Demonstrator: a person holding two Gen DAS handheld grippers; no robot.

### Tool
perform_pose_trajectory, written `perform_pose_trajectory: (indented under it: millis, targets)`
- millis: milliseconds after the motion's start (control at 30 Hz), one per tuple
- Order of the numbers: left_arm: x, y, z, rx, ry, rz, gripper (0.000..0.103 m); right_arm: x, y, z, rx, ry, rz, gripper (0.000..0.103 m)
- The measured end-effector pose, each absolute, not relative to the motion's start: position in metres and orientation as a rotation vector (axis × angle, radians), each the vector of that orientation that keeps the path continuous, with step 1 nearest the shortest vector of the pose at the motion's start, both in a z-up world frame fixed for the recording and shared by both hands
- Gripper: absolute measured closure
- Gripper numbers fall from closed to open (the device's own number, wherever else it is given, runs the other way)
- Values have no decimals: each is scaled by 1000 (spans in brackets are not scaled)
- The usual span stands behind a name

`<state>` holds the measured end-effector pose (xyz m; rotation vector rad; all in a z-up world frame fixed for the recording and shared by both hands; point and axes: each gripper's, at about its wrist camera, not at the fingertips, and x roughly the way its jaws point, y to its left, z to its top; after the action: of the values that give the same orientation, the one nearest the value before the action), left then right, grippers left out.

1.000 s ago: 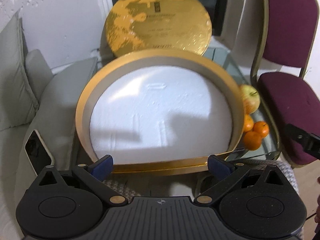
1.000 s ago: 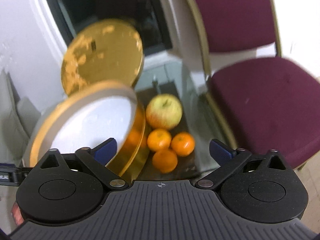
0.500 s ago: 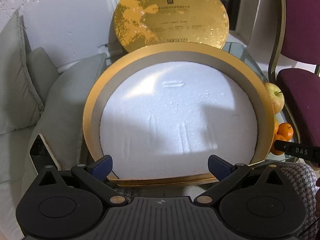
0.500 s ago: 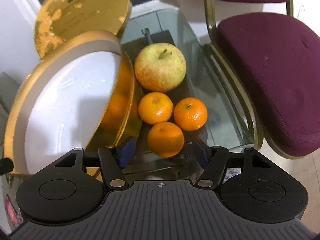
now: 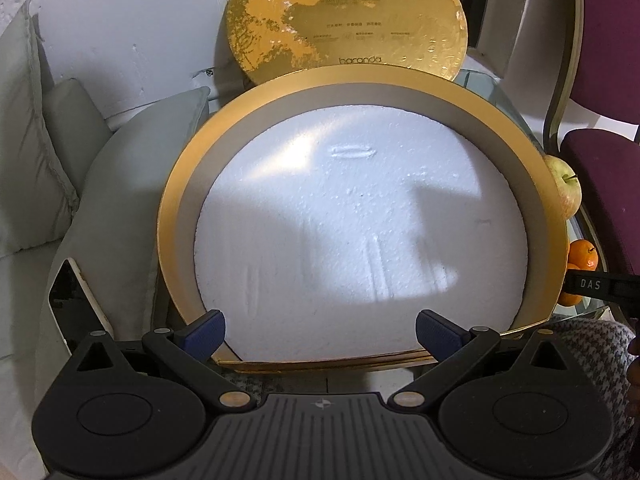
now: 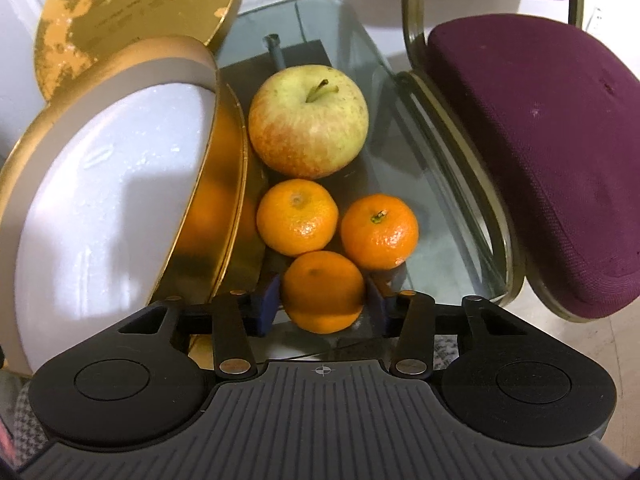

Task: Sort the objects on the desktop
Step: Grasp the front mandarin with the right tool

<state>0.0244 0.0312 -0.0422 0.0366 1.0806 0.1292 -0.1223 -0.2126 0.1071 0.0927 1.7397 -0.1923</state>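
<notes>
A round gold box [image 5: 176, 200] lined with white foam lies open on the glass table, straight ahead of my open left gripper [image 5: 320, 330]. Nothing is between that gripper's fingers. Right of the box [image 6: 120, 68] sit an apple [image 6: 308, 120] and three mandarins. My right gripper [image 6: 322, 302] is shut on the nearest mandarin [image 6: 324, 280], its blue pads against both sides, and the fruit still rests on the glass. The other two mandarins [image 6: 298, 216] [image 6: 380, 232] lie just beyond it. The apple [image 5: 566, 192] and one mandarin [image 5: 582, 254] peek past the box's right rim.
The gold lid [image 5: 344, 16] leans upright behind the box. A maroon chair [image 6: 540, 140] stands close to the glass table's right edge [image 6: 420, 168]. Grey cushions [image 5: 120, 184] and a phone [image 5: 72, 304] lie to the left. A houndstooth cloth [image 5: 592, 360] is at the near right.
My right gripper came down and forward onto the fruit and its fingers narrowed from wide open onto the nearest mandarin. The left gripper moved closer to the box and stayed open.
</notes>
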Motion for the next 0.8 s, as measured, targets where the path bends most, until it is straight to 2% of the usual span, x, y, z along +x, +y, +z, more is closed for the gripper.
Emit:
perform_pose_trajectory:
  millis: [400,667,800]
  targets:
    - [5,37,-35,14,1077,107,1,-134,-214,146,179,1736,-201,56]
    - [-9,77,-17,-70,986,192,1,-93,-184,205,109,1523,-138,56]
    - [-11,112,-4,-120,923,287,1,-71,-142,210,99,1490,6,56]
